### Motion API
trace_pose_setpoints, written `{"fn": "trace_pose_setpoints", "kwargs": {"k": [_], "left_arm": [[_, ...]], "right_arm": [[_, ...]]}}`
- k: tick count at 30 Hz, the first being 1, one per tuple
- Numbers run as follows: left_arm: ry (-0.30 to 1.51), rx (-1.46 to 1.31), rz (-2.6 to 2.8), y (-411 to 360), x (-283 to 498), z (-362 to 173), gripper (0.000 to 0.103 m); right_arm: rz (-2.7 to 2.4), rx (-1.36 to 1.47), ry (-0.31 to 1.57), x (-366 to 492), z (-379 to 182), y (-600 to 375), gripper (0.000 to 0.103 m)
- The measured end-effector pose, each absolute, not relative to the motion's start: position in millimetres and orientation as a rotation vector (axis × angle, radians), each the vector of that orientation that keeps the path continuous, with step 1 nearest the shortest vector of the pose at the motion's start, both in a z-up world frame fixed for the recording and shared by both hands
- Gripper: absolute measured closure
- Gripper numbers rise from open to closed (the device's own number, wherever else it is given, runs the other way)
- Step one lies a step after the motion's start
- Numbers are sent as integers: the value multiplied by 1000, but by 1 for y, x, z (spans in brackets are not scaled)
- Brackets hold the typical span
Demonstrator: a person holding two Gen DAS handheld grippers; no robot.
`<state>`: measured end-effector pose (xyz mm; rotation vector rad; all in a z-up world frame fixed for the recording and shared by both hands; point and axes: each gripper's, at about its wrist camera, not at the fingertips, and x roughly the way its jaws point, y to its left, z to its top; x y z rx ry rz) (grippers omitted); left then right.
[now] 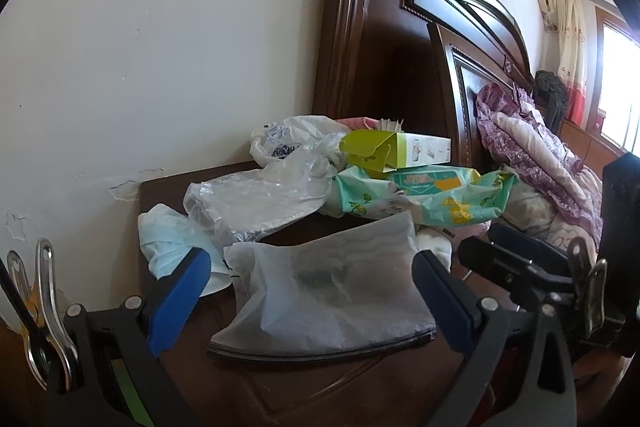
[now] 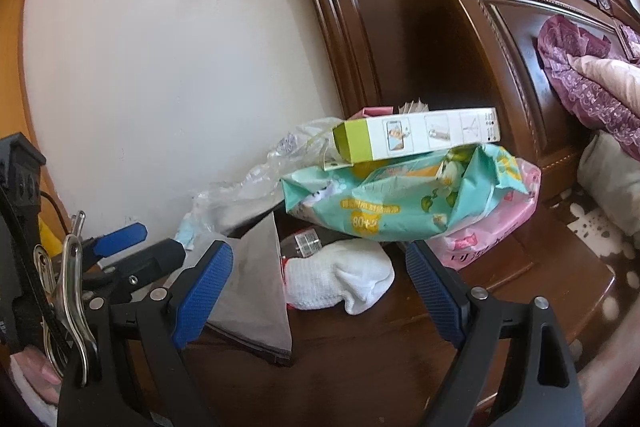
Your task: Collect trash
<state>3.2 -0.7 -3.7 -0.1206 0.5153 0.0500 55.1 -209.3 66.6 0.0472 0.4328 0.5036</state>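
Left wrist view: the left gripper (image 1: 308, 297) hangs with jaws spread wide around the flat white pouch (image 1: 328, 287) on the nightstand (image 1: 400, 387), not pinching it yet, so I'd say closing comes next.

Right wrist view: the right gripper (image 2: 320, 287) is spread too, holding nothing, aimed at the white sock (image 2: 340, 279) below the wipes pack (image 2: 400, 199); probably its first pick.

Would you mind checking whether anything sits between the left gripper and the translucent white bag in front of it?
Nothing visible does. The left gripper has its jaws open either side of the white bag, which lies flat on the nightstand.

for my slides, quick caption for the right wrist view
Open right gripper faces a white sock below a wipes pack on a cluttered nightstand.
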Motion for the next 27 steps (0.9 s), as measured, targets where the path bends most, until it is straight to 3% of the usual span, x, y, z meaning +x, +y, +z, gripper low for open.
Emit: {"fn": "trace_pose_setpoints", "kwargs": {"k": [27], "left_arm": [[519, -161, 37, 5, 4, -6, 1]], "right_arm": [[518, 34, 437, 50, 66, -205, 12]]}}
